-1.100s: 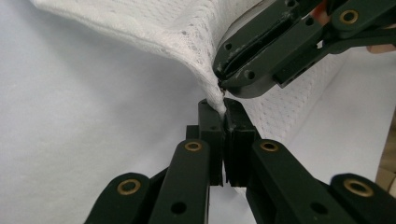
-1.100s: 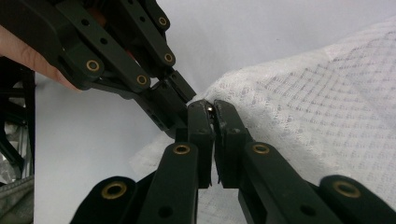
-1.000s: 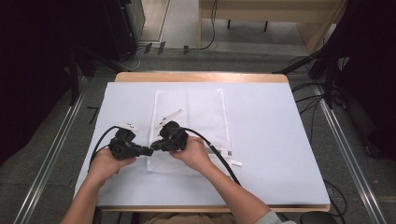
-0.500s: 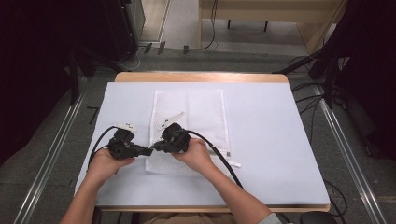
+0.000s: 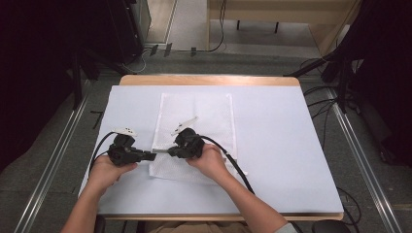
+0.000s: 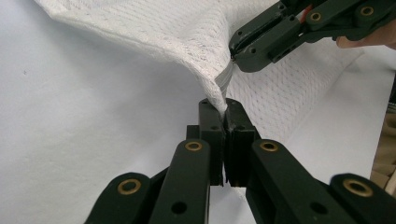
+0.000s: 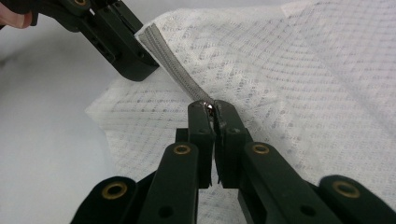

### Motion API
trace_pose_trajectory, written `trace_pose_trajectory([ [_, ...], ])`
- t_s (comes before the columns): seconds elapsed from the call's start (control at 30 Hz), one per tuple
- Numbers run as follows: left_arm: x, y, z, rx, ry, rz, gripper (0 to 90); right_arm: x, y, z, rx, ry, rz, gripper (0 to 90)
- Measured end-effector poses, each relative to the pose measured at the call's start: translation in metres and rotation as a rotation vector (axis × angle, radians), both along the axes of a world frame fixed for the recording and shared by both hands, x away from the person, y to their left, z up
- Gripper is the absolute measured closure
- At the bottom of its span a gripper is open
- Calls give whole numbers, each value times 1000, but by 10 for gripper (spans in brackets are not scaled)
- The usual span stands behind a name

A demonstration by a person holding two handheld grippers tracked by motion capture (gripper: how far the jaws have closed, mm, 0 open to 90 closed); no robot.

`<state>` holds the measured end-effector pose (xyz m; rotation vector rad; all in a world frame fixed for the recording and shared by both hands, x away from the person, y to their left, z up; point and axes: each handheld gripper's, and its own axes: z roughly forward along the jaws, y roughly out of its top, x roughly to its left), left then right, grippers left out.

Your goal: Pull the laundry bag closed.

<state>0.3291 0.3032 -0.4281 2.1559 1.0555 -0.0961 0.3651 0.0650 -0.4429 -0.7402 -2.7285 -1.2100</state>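
At the frame's lower left, the left gripper (image 5: 151, 156) clamps the mesh bag (image 5: 204, 116) corner taut so the right gripper (image 5: 171, 151), jaws clamped on the zipper pull (image 7: 208, 105), can slide it

Two forearms enter from the bottom of the high view, each hand wrapped around a black gripper in the lower left of the frame. The left gripper (image 5: 151, 156) points right, the right gripper (image 5: 171, 151) points left, tips almost meeting. Both sets of jaws are clamped together.
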Motion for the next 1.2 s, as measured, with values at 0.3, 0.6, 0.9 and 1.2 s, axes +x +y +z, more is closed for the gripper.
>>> trace_pose_trajectory([
  [0.3,-1,1,0,2,-6,-7,886,1,-3,-1,-7,2,-5,885],
  [0.6,-2,0,0,0,-4,-7,883,4,-14,-2,-11,25,-15,885],
  [0.9,-1,1,-1,3,1,-6,883,3,-17,-3,-21,19,-17,885],
  [1.2,-2,1,-1,0,2,-8,882,4,-25,-5,-13,29,-35,884],
])
